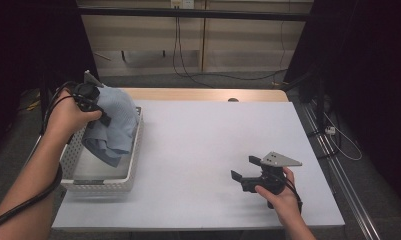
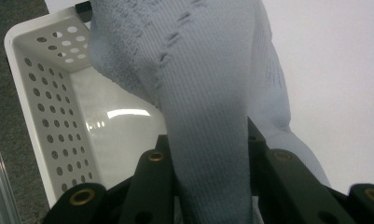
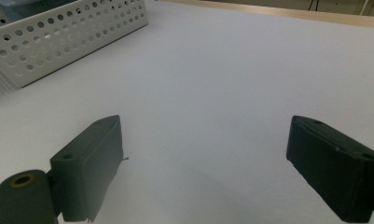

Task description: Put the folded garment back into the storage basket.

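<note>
Two units observed. Left hand-held gripper point(image 1: 100, 116) is clamped on a light-blue knitted cloth point(image 1: 113, 125), held above the white perforated basket point(image 1: 103, 184) at the worktop's point(image 1: 203, 150) left edge. Right hand-held gripper point(image 1: 245, 169) rests low, jaws spread wide, holding nothing.

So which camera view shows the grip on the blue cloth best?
The left gripper view: the blue cloth runs down between the left gripper's black jaws, pinched close up. The high view shows the cloth bunched over the white basket, the grip small. The right gripper view catches a blue scrap behind the basket wall.
</note>
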`<state>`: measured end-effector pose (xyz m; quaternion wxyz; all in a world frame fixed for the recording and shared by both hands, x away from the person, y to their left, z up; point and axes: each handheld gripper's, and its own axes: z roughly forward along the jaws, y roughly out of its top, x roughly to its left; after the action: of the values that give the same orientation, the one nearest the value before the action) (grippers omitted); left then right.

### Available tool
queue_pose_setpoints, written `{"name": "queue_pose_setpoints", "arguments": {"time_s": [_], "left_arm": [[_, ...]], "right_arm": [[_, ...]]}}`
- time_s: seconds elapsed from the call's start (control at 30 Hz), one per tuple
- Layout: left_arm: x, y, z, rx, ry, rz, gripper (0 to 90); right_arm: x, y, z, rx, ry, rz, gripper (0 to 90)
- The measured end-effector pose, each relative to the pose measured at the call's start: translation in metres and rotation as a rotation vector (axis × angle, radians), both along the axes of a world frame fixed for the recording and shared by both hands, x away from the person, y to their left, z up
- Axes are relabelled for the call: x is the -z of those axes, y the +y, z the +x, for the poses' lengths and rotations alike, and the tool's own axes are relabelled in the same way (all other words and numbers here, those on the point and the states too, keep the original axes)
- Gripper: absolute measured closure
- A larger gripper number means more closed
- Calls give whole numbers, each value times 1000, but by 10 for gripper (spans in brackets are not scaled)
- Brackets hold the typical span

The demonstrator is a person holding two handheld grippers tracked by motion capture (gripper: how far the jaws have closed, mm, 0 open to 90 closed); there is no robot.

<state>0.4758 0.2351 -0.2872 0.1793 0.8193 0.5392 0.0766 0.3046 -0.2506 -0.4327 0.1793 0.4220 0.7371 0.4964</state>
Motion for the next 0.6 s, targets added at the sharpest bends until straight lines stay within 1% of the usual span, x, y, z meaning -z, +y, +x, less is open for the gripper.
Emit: {"name": "queue_pose_setpoints", "arguments": {"time_s": [0.13, 0.17, 0.2, 0.23, 0.3, 0.33, 0.43, 0.6], "left_arm": [[1, 0, -2, 16, 6, 10, 728], [2, -1, -3, 7, 7, 8, 728], [3, 0, -3, 12, 9, 8, 728], [3, 0, -4, 5, 8, 5, 728], [4, 1, -4, 17, 9, 13, 728], [5, 1, -5, 5, 7, 4, 728], [6, 2, -7, 19, 8, 11, 728], [8, 2, -9, 17, 8, -1, 728]], "right_arm": [[0, 0, 0, -1, -3, 0, 101], [-1, 0, 0, -2, -4, 0, 101], [-1, 1, 0, -3, -4, -2, 101], [-1, 1, 0, -3, -4, -3, 101], [0, 1, 0, -1, -4, -1, 101], [-1, 0, 0, 0, -4, -1, 101], [-1, 0, -1, 2, -2, -1, 101], [-1, 1, 0, 1, -6, -3, 100]]}}
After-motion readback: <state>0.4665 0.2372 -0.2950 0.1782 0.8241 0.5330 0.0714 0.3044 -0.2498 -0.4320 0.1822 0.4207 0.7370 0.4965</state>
